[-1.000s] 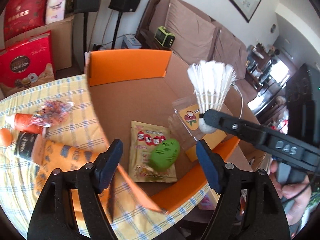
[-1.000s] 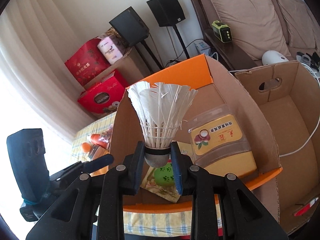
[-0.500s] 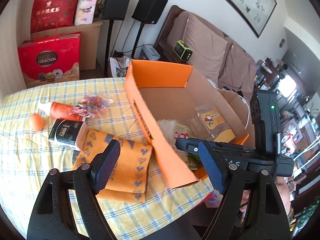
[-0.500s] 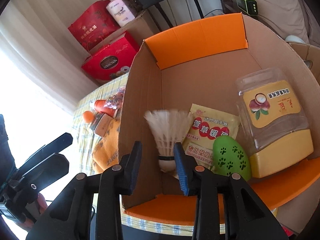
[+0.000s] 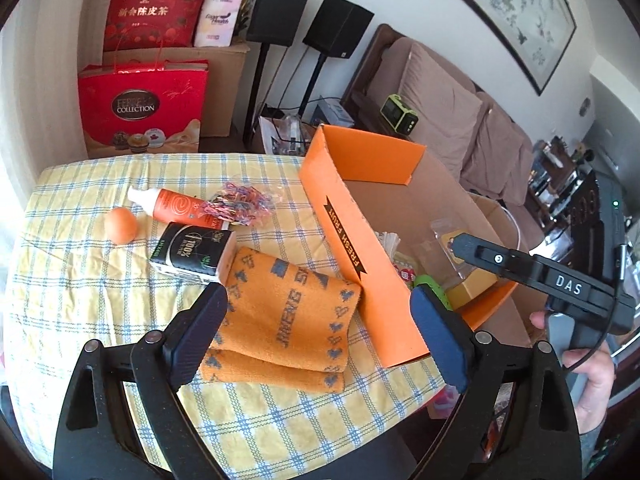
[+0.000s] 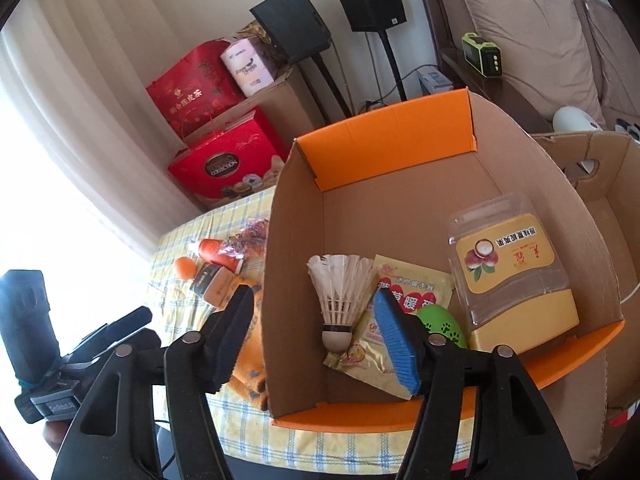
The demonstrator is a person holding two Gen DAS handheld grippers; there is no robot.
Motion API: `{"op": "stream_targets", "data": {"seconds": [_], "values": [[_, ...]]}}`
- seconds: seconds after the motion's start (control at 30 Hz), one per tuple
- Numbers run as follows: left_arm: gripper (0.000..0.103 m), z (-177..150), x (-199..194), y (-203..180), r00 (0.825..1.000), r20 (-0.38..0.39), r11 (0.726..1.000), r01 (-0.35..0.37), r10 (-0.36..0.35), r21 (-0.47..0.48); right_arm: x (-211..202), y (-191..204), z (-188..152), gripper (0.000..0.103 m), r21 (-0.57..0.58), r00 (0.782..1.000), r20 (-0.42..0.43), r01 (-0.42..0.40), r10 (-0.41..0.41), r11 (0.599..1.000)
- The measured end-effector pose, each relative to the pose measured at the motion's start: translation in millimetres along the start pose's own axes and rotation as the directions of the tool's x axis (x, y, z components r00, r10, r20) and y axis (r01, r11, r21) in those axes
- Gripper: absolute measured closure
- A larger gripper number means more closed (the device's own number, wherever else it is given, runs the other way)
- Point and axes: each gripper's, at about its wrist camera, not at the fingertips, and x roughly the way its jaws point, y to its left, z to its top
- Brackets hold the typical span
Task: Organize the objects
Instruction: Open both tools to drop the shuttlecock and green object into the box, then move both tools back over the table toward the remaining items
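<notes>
An orange cardboard box [image 6: 400,148] [image 5: 360,252] stands on the table's right side. Inside lie a white shuttlecock [image 6: 340,300], a yellow sachet [image 6: 408,300], a green oval thing [image 6: 442,326] and a clear jar with a yellow lid [image 6: 508,264]. My right gripper [image 6: 316,336] is open and empty above the box's near edge, just over the shuttlecock. My left gripper [image 5: 320,328] is open and empty above an orange folded cloth [image 5: 284,312]. On the cloth-covered table lie a black carton [image 5: 192,256], an orange-white tube [image 5: 172,210], a bag of coloured bands [image 5: 240,204] and an orange ball [image 5: 121,225].
The yellow checked tablecloth [image 5: 80,280] covers the table. A brown open carton [image 6: 608,208] stands right of the orange box. Red gift bags [image 5: 144,108], speakers on stands [image 5: 336,32] and a sofa [image 5: 452,112] are behind the table.
My right gripper opened and let the shuttlecock go; it now lies in the box. My left gripper pulled back from over the box to above the orange cloth.
</notes>
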Motion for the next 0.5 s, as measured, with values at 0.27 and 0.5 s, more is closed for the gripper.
{"op": "stream_targets", "data": {"seconds": [0.27, 0.5], "values": [[0.001, 4, -19, 31, 0.998, 0.013, 0.998, -0.06, 0.061, -0.035, 16, 39, -4, 0.028, -0.083, 1.0, -0.015, -0.01, 0.008, 0.996], [0.001, 5, -34, 55, 0.993, 0.03, 0.992, -0.115, 0.116, -0.044, 28, 69, -6, 0.027, -0.14, 0.999, -0.034, -0.039, 0.035, 0.989]]}}
